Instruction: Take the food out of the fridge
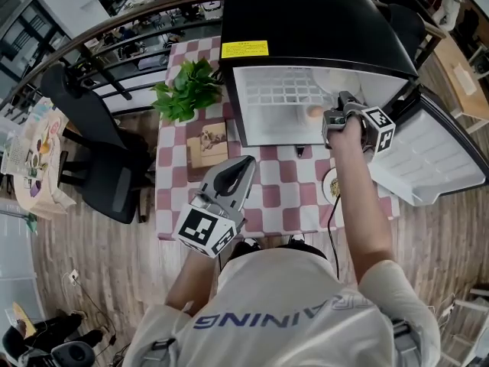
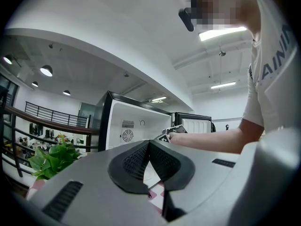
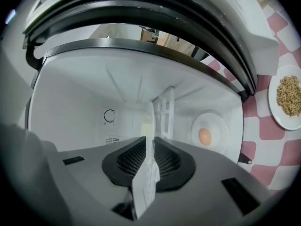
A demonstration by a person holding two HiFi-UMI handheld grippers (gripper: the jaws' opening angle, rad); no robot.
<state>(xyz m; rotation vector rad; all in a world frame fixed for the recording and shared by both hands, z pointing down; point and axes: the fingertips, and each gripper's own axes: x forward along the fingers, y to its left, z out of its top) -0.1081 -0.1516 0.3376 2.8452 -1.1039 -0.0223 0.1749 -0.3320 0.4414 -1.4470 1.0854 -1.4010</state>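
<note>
Well, the right tongs (image 3: 153,144) are clenched on the edge of the white wire rack (image 3: 146,182) inside the open fridge (image 1: 306,21). The egg (image 3: 204,136) sits on its plate (image 3: 217,121) in there (right side). The left tongs (image 2: 149,147) are closed and empty above the surface (image 1: 267,197).

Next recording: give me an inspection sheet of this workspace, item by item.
Surface: table under a pink-and-white checked cloth, on a wooden floor.
Job's things: small black fridge, door open; brown egg on a round white plate inside; white wire shelf.
Clutter: leafy green plant; flat brown box; white plate of grains on the cloth.
Grippers: left gripper jaws together, empty, near the table's front edge; right gripper closed on the wire shelf's edge at the fridge mouth.
Cables: thin black cable beside the right arm.
Surroundings: black office chair; a railing beyond the table.
</note>
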